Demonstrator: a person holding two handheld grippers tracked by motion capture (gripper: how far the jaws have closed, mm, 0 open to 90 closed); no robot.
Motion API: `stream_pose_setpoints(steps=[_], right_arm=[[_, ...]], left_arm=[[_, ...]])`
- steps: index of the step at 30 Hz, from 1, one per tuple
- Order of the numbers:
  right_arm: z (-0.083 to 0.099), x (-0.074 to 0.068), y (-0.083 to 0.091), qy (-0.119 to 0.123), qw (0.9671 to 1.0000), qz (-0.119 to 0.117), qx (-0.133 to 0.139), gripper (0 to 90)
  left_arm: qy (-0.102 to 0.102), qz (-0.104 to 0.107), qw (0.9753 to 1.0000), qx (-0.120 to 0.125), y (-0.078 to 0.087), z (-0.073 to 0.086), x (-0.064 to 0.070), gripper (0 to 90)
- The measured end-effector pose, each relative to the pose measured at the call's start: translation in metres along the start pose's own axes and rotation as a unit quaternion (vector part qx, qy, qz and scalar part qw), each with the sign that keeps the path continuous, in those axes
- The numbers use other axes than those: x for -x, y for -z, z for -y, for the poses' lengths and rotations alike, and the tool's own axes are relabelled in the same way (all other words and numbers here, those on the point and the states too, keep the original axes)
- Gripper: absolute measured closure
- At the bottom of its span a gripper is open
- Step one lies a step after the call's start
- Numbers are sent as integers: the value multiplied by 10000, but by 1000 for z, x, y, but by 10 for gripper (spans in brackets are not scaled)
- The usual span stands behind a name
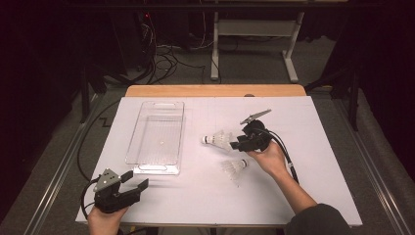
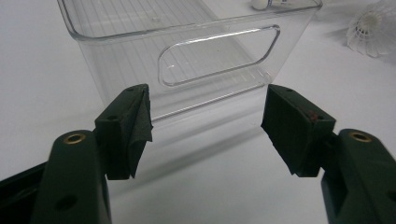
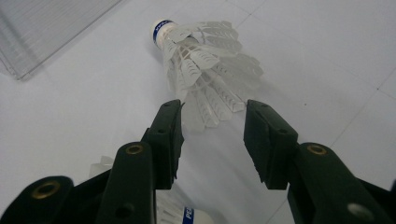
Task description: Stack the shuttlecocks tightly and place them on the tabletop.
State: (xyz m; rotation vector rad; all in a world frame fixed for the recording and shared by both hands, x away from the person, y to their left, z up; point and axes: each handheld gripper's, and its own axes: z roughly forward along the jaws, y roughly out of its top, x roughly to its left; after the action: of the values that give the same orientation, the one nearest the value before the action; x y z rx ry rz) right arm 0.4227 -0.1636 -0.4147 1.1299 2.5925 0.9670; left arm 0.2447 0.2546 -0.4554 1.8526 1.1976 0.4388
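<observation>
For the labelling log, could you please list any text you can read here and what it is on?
"PE": white letters on the blue band of the near shuttlecock, cut off by the frame edge.
Print on the blue band of the far shuttlecock: too blurred to read.
Bin: no text seen.

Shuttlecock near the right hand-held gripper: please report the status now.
Right hand-held gripper open, jaws at skirt of far shuttlecock, not closed on it. Left hand-held gripper open, before clear bin. Second shuttlecock lies nearby, no obstruction.

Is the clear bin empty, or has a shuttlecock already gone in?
Empty. The clear bin holds nothing; both shuttlecocks lie on the table beside the right gripper.
</observation>
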Motion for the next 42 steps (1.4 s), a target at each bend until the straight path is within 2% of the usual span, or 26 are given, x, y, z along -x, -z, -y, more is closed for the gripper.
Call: stream_pose_setpoints(steps=[20, 28, 42], right_arm=[[18, 2, 19, -160, 9996, 77, 215, 575], [24, -4, 30, -185, 9995, 63, 243, 582], [36, -16, 40, -89, 9995, 25, 292, 586]], left_arm=[[3, 8, 10000, 3, 0, 0, 0, 336], [4, -5, 10000, -7, 0, 0, 0, 336], [8, -3, 10000, 6, 0, 0, 0, 337]])
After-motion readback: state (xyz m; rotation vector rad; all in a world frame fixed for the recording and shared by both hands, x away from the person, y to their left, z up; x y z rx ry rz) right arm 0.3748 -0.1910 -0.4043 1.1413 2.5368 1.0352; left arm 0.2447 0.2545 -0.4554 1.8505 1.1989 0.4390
